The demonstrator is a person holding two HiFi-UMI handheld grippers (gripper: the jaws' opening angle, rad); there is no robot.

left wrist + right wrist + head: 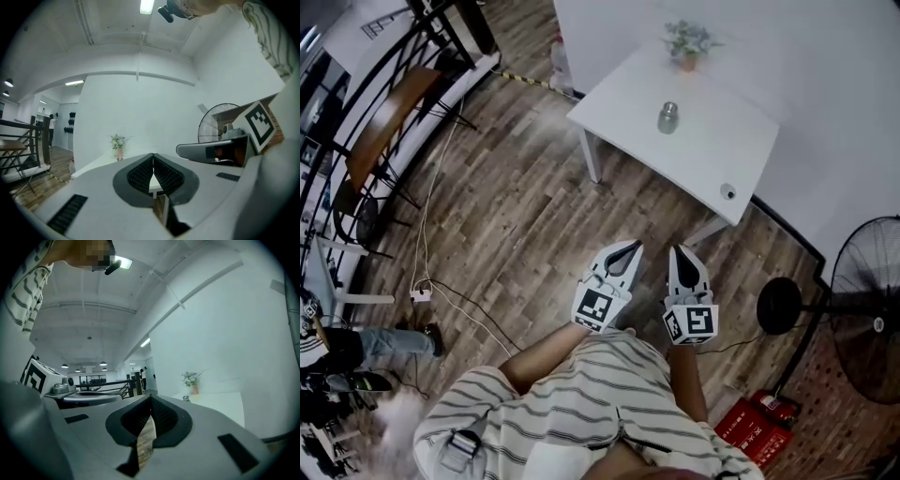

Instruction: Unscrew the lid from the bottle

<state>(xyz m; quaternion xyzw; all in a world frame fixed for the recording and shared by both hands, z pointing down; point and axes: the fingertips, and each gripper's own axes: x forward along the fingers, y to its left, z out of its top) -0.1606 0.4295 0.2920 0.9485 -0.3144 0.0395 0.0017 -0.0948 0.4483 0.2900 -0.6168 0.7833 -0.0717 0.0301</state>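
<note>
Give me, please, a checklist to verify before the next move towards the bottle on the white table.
1. Small greyish bottle with silver lid upright on white square table: ok.
2. Left tool open for grasping: not ok, shut and empty.
3. Right tool open: not ok, shut and empty.
4. Tools near the bottle: not ok, both above the wooden floor, apart from the table.
5. Lid tightness: cannot tell.
</note>
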